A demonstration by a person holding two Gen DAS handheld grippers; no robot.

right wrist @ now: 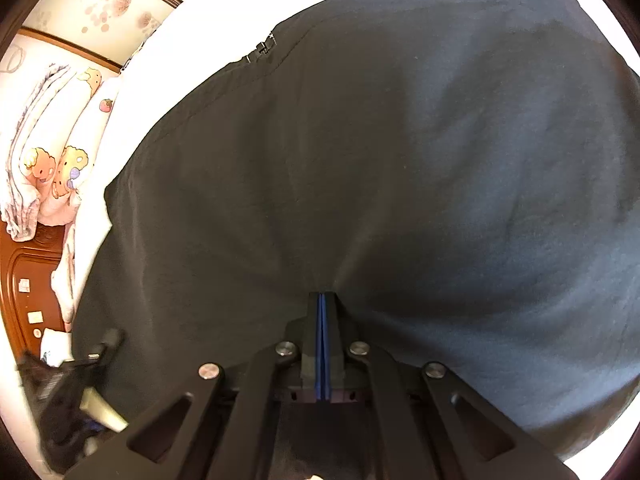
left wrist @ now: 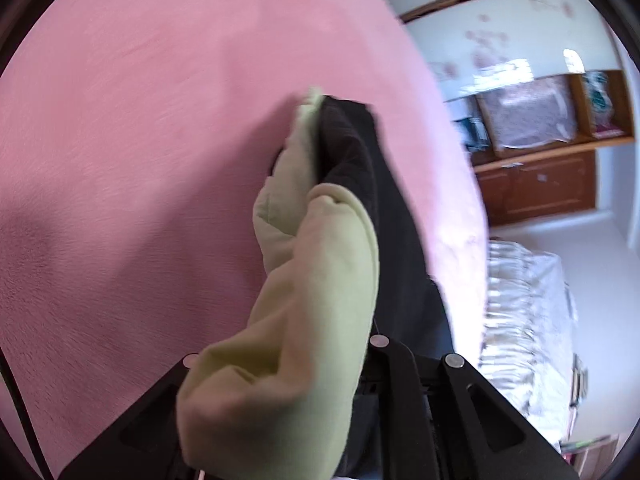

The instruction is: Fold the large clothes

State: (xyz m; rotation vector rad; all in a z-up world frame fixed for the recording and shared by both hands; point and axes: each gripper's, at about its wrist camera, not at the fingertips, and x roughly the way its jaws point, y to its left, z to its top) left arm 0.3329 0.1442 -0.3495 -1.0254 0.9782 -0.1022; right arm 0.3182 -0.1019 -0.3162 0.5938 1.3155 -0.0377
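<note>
A large dark garment (right wrist: 360, 168) with a pale yellow-green lining (left wrist: 312, 280) is the clothing. In the right wrist view it spreads wide and fills most of the frame, with a zipper end (right wrist: 262, 49) at its upper edge. My right gripper (right wrist: 323, 300) is shut on the dark fabric, and creases fan out from the pinch. In the left wrist view the garment hangs bunched over my left gripper (left wrist: 360, 344), dark cloth (left wrist: 360, 160) beside the pale lining, above a pink bedspread (left wrist: 160, 140). The cloth hides the left fingertips.
A wooden cabinet with shelves (left wrist: 540, 168) stands at the right beyond the bed edge, with a white ruffled cover (left wrist: 528, 320) below it. Pillows with cartoon prints (right wrist: 56, 152) and a wooden headboard (right wrist: 32, 300) lie at the left. The other gripper (right wrist: 72, 392) shows at lower left.
</note>
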